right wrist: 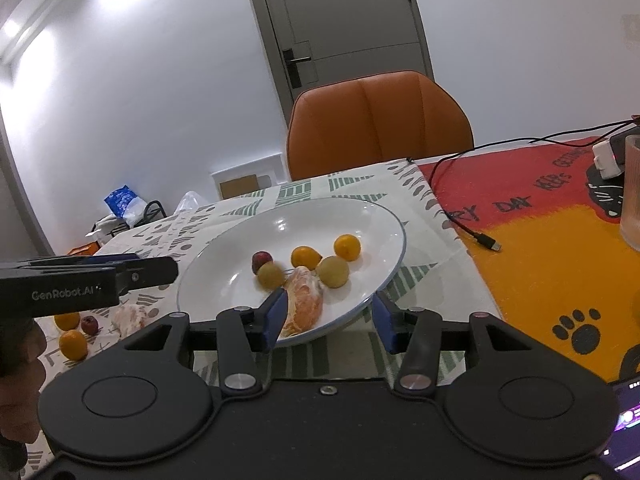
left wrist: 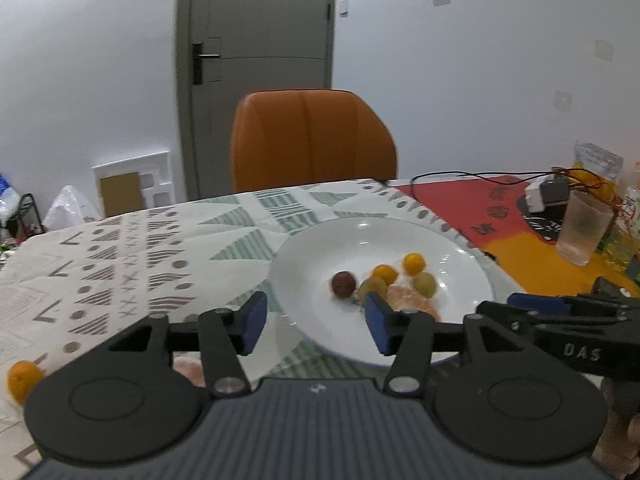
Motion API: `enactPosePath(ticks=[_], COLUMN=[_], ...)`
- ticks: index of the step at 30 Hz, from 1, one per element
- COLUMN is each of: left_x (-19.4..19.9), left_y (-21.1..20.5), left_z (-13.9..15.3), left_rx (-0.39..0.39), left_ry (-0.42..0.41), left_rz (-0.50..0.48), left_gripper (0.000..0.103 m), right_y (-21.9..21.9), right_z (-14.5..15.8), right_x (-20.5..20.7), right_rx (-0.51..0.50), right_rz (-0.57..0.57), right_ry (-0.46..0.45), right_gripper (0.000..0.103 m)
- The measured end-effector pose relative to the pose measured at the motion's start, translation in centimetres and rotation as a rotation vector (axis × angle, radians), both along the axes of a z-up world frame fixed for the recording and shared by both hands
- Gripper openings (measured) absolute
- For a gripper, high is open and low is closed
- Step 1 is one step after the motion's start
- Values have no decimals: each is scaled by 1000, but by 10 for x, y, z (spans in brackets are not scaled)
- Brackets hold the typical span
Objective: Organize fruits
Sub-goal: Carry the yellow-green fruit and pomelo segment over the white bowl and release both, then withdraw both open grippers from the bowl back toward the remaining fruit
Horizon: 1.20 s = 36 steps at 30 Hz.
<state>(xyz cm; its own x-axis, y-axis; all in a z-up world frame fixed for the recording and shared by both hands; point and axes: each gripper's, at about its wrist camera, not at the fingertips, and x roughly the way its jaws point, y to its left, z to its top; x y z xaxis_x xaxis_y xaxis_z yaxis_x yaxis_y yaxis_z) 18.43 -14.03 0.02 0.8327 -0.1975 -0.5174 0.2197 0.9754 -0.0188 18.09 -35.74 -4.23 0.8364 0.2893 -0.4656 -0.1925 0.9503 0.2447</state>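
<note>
Home dining room. Table with patterned tablecloth (left wrist: 120,256) and red-orange cat mat (right wrist: 540,216); orange upholstered chair (left wrist: 312,140) at 12 o'clock; grey interior door (left wrist: 256,40) behind it. White plate (right wrist: 248,240) of small fruit at centre; drinking glass (left wrist: 584,228) at 3 o'clock; bags on floor (right wrist: 124,204) at 10 o'clock.

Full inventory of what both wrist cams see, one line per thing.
plate: 1, white, on patterned cloth
small round fruits on plate: 5; 2 orange, 2 yellow-green, 1 dark red
peeled citrus piece: 1, orange, plate's near edge
fruits off plate: 2 orange, 1 red, 1 peeled piece, cloth left of plate
glass: 1, clear, red-orange mat
cable: 1, black, mat
chair: 1, orange, behind table
door: 1, grey
left gripper: open, empty
right gripper: open, straddling plate rim
</note>
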Motion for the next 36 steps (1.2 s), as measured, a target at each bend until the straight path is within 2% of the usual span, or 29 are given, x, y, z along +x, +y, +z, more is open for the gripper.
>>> enactPosePath(ticks=[5, 7, 14, 17, 19, 26, 31, 36], left_x=[-7, -11, -23, -29, -33, -46, -53, -59], left_y=[14, 19, 40, 47, 52, 72, 88, 101], left_z=[0, 1, 5, 7, 8, 9, 10, 8], left_rx=[-2, 1, -34, -39, -38, -45, -57, -68], left_ry=[5, 2, -6, -14, -21, -27, -31, -27], left_rz=[38, 56, 108, 122, 132, 176, 220, 256], left_gripper=[66, 74, 80, 83, 86, 86, 86, 86], right_y=[7, 10, 23, 28, 32, 46, 57, 65], right_z=[2, 3, 6, 8, 9, 12, 13, 11], right_x=[-3, -4, -9, -11, -12, -16, -18, -18], right_rx=[-2, -3, -14, -16, -19, -28, -20, -11], right_rz=[12, 20, 42, 51, 54, 78, 89, 108], right_ry=[-2, -4, -6, -11, -19, -29, -44, -34], right_gripper=[51, 54, 59, 66, 73, 85, 103, 103])
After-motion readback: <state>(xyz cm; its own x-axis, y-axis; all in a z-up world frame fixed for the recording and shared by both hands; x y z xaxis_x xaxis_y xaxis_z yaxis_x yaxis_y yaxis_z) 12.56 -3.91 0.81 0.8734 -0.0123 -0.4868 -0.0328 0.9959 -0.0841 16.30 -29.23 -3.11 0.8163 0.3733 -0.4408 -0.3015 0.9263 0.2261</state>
